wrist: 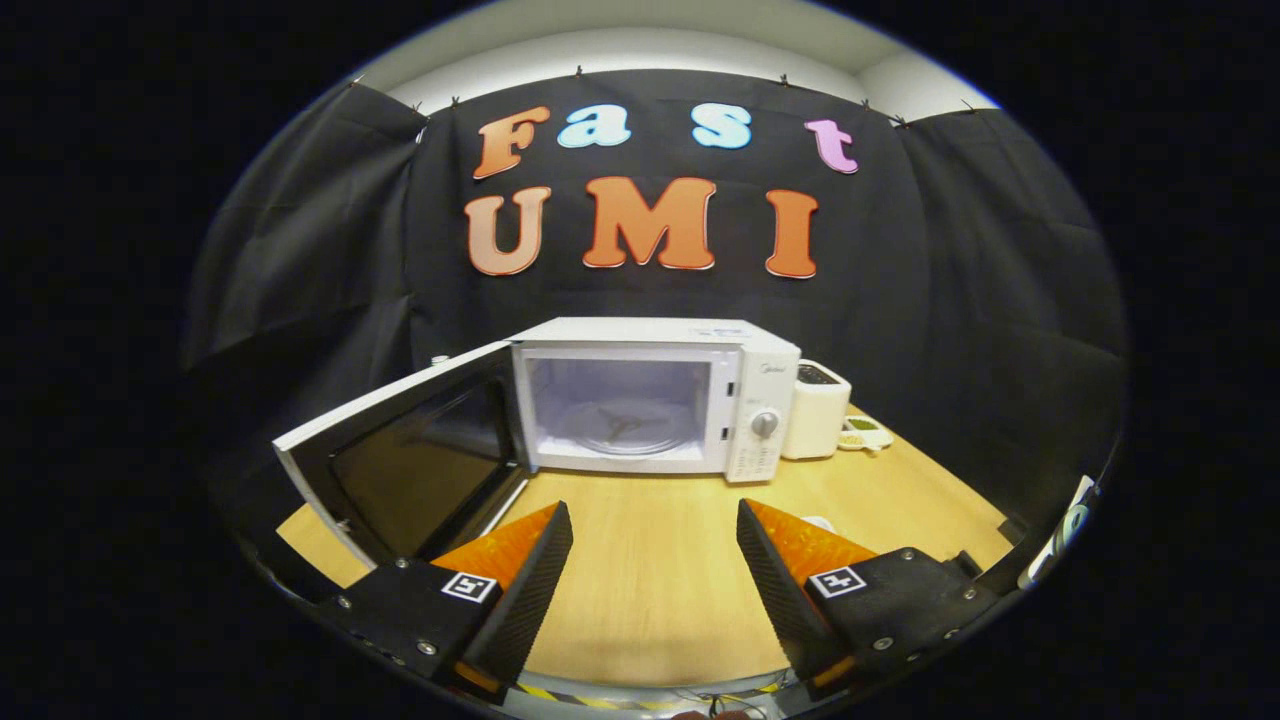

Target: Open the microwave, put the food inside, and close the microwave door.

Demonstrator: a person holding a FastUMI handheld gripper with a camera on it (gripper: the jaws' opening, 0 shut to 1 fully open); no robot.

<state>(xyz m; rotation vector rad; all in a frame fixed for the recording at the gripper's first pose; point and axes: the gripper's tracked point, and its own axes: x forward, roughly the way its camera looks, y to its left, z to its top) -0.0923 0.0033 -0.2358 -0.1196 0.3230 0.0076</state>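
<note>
Gripper [655, 550] level, pointing forward along the table toward the microwave, held slightly above the tabletop; the hand carrying it is out of frame. Fingers spread wide, released, nothing between them and nothing touched: just bare pale wooden tabletop [650, 600] in the gap. One fingertip [548, 530] sits just short of the lower edge of the open door, the other [752, 525] is over open wood. Straight ahead, beyond the fingers: white boxy countertop microwave [655, 400], standing on the far part of the table against the black cloth wall. Its dark-glass, white-framed door [400, 465] is swung fully open on its hinge side, sticking out toward the gripper and reaching almost to the near fingertip. Cavity is exposed and lit, clear glass turntable [625, 428] visible inside, no food on it. Round control knob [764, 424] on the panel beside the cavity. Just beside the microwave on the knob side, touching or nearly touching: a small white rounded appliance [817, 410], looks like a toaster. Beyond that, a small white tray [864, 433] with something greenish on it, possibly the food; too small to tell. A small whitish object [818, 522] peeks out behind the knob-side finger, unidentifiable.
</note>
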